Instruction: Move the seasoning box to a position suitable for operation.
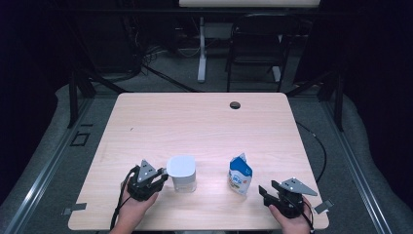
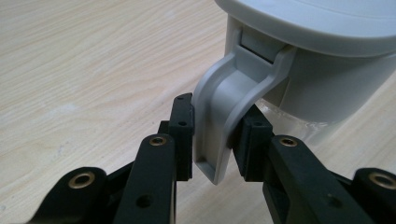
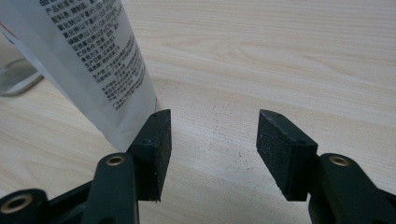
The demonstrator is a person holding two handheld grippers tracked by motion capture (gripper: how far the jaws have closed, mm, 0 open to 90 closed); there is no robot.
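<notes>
Left gripper (image 1: 160, 179): near-left on the table (image 1: 204, 122), jaws set around the grey handle (image 2: 222, 121) of the jug (image 1: 181, 173); both pads look pressed against the handle's sides, so it reads as gripping the handle.
Right gripper (image 3: 212, 140): near-right, jaws apart with bare tabletop between them, holding nothing; its left pad stands just beside the milk carton (image 3: 88, 60), and contact cannot be told.
Jug, place: near-centre-left of the table, upright, just right of the left gripper, well apart from the carton.
Jug, build: clear body under a pale grey lid (image 1: 180, 165) and collar; handle drops from a hinge-like bracket below the lid and ends free at its lower tip.
Jug, handling: likely stiff and hard, smooth-sided, probably breakable if the body is glass; the slick tapering handle could slip or swing between the pads.
Jug, hold point: the handle's middle, as now, high enough that the pads do not slide off the free tip.
Jug, contents: not readable; lid is on.
Milk carton, place: near-centre-right, upright, gable top looks opened.
Milk carton, handling: light paperboard, likely to dent under a hard squeeze and tip easily; best taken across the flat sides at mid-height.
Milk carton, contents: hidden.
</notes>
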